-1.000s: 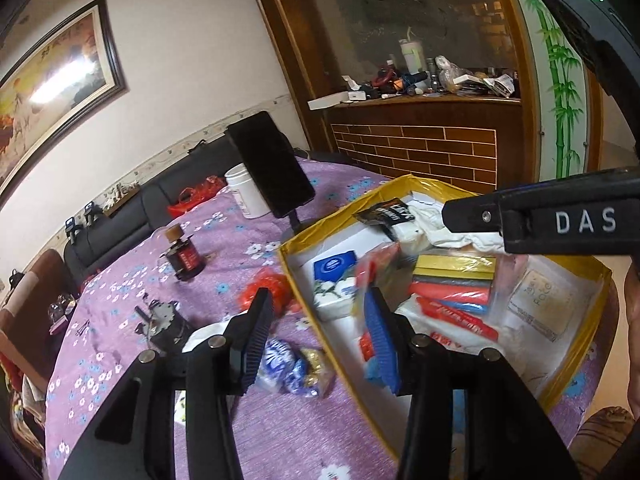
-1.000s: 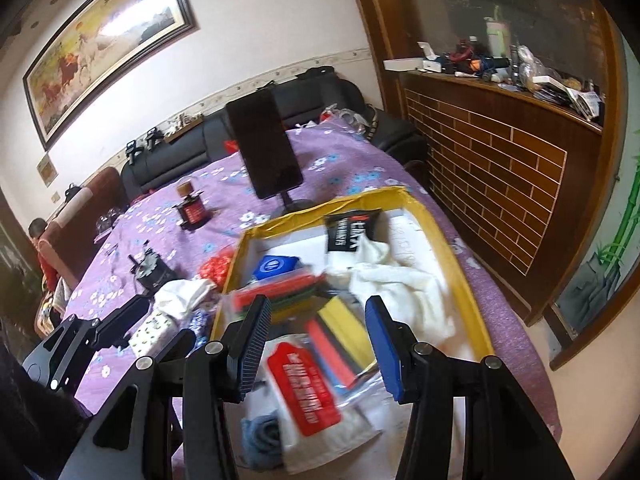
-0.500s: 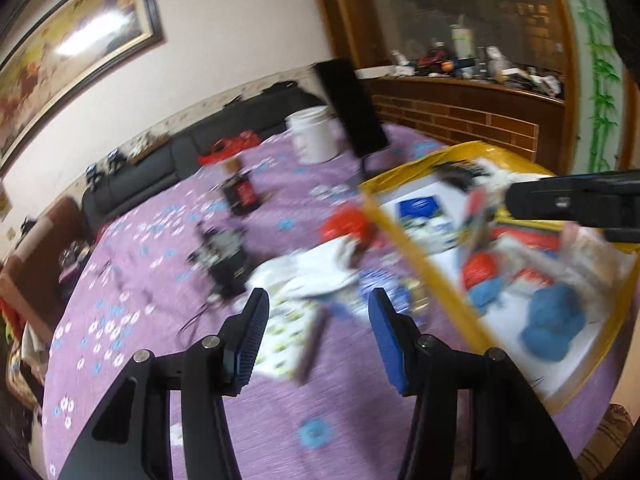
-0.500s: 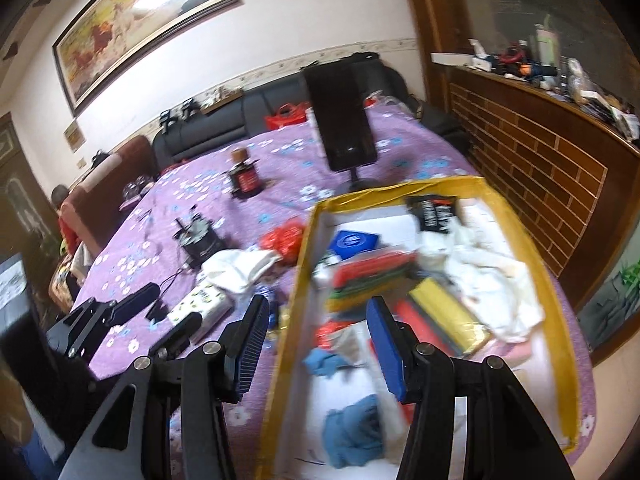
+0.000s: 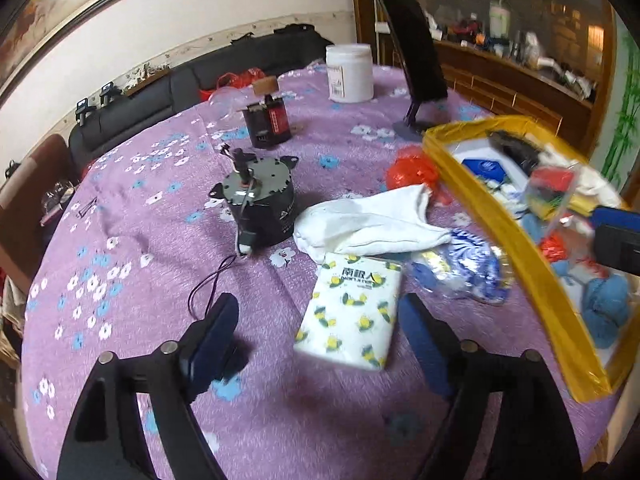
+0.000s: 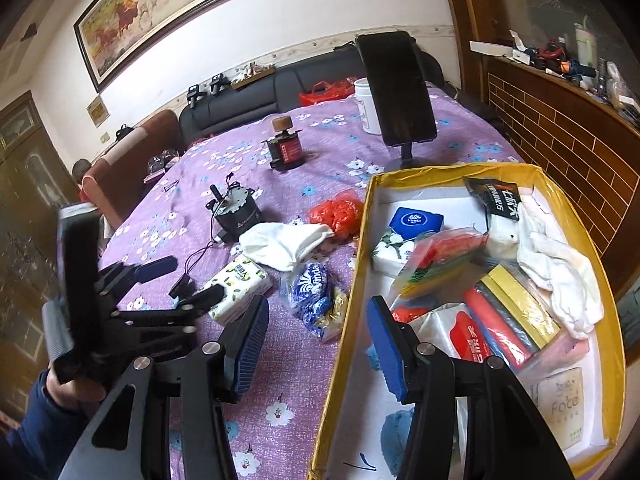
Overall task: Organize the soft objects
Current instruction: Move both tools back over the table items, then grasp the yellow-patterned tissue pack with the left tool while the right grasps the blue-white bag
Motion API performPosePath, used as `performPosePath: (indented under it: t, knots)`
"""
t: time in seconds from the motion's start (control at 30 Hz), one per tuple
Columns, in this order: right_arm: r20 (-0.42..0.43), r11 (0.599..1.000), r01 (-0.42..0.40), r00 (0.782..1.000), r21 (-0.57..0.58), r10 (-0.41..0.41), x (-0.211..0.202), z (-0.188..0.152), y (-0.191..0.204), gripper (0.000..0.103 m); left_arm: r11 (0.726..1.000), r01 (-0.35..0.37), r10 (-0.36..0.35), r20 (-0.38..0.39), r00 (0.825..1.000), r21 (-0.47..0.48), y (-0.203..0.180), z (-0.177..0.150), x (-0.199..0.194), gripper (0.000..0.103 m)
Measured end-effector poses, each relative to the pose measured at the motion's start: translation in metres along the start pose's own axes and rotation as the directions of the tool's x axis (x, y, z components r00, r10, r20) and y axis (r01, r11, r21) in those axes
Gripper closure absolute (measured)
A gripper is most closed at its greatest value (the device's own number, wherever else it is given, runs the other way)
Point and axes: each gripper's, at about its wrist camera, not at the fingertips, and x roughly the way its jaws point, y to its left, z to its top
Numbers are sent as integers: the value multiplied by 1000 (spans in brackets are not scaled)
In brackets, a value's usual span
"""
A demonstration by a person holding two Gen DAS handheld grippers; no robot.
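Note:
A lemon-print tissue pack point(image 5: 352, 312) lies flat on the purple tablecloth. My left gripper point(image 5: 320, 340) hangs just above it, its jaws opening, with the pack between the fingers, close to the right one, and neither pad pressing on it. From the right wrist view the left gripper point(image 6: 184, 280) sits at the tissue pack point(image 6: 240, 284). Beyond it lie a white cloth point(image 5: 372, 220), a blue-and-white packet point(image 5: 464, 264) and a red plastic bag point(image 5: 412, 168). My right gripper point(image 6: 318, 346) is open and holds nothing, above the left wall of the yellow box point(image 6: 352, 280).
The yellow box point(image 5: 500, 216) holds several soft items, blue yarn point(image 5: 604, 304) among them. A round grey motor point(image 5: 260, 200) with loose wires, a small red-black motor point(image 5: 268, 120), a white jar point(image 5: 350, 74) and a phone on a stand point(image 5: 416, 64) stand further back. A black sofa runs behind the table.
My left gripper swung away from the box, came down over the tissue pack and spread its jaws wider. My right gripper shifted from over the box's contents to its left wall.

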Motion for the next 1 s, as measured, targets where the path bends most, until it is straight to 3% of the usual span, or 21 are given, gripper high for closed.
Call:
performPosePath:
  t: [0.17,0.33,0.4,0.47,0.57,0.73,1.0]
  knots:
    - [-4,1000,-3,1000,-1,3,1,0,-3,47,999,49,-49,-76,996,5,-4,9,29,21]
    - [-7,1000,2,1000,-6,-2,2,1,-4,47,998,53,-55,-102,993,-21,-4,11,49,22]
    - [-8,1000,0,1000,-8,0,3,2,-3,47,999,34,-36,-100,994,-18,-5,10,52,32]
    - [-13,1000,0,1000,-10,0,5,3,-2,46,997,63,-66,-93,993,-33,-4,10,51,52]
    - [-18,1000,0,1000,-16,-1,7,4,0,46,999,36,-37,-86,996,-19,-5,8,47,52]
    - [-26,999,6,1000,-36,-7,9,6,4,46,998,42,-47,-100,994,-50,3,-7,31,52]
    - [-76,996,-12,997,-84,6,23,10,14,46,990,18,-28,-71,997,-139,34,-56,-16,52]
